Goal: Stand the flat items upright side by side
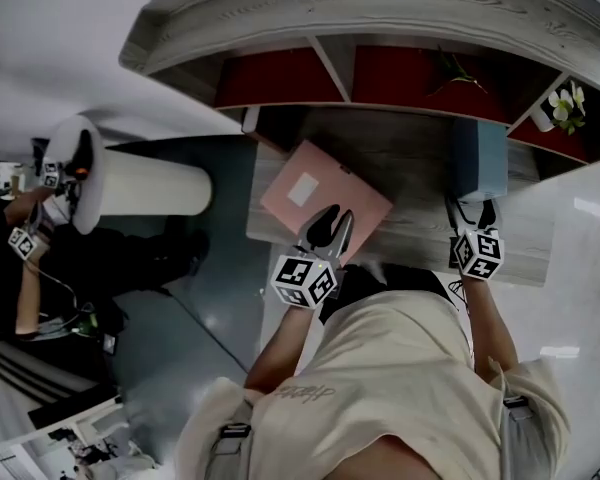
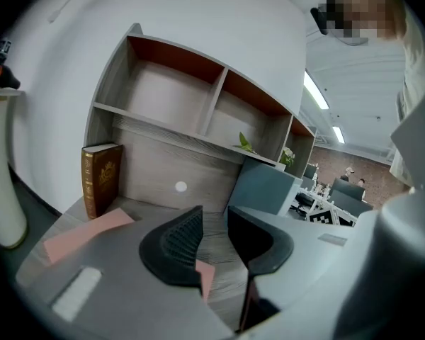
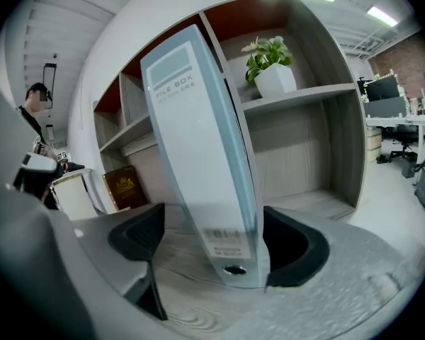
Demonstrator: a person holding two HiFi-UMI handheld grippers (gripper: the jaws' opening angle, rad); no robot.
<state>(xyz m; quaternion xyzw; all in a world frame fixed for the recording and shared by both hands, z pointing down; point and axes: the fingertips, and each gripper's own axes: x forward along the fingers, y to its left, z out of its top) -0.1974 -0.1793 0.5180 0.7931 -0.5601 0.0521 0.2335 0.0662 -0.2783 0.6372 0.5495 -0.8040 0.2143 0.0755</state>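
Observation:
A pink flat folder (image 1: pixel 320 196) lies on the wooden desk (image 1: pixel 420 230), turned at an angle. My left gripper (image 1: pixel 336 218) hovers at its near corner. In the left gripper view the gripper (image 2: pixel 214 222) has its jaws part open, a pink corner (image 2: pixel 205 276) sits low between them, and no pad visibly presses on it. A light blue file box (image 1: pixel 477 158) stands upright at the right. My right gripper (image 1: pixel 470 208) straddles its base. In the right gripper view the box (image 3: pixel 205 154) stands between the wide jaws (image 3: pixel 214 225), clear of the left pad. A brown book (image 2: pixel 103 178) stands upright at the far left.
The shelf unit (image 1: pixel 330 28) rises behind the desk, with a potted plant (image 3: pixel 273 66) in its right compartment. A white cylindrical stand (image 1: pixel 140 183) is left of the desk. Another person (image 1: pixel 30 228) with grippers is at the far left.

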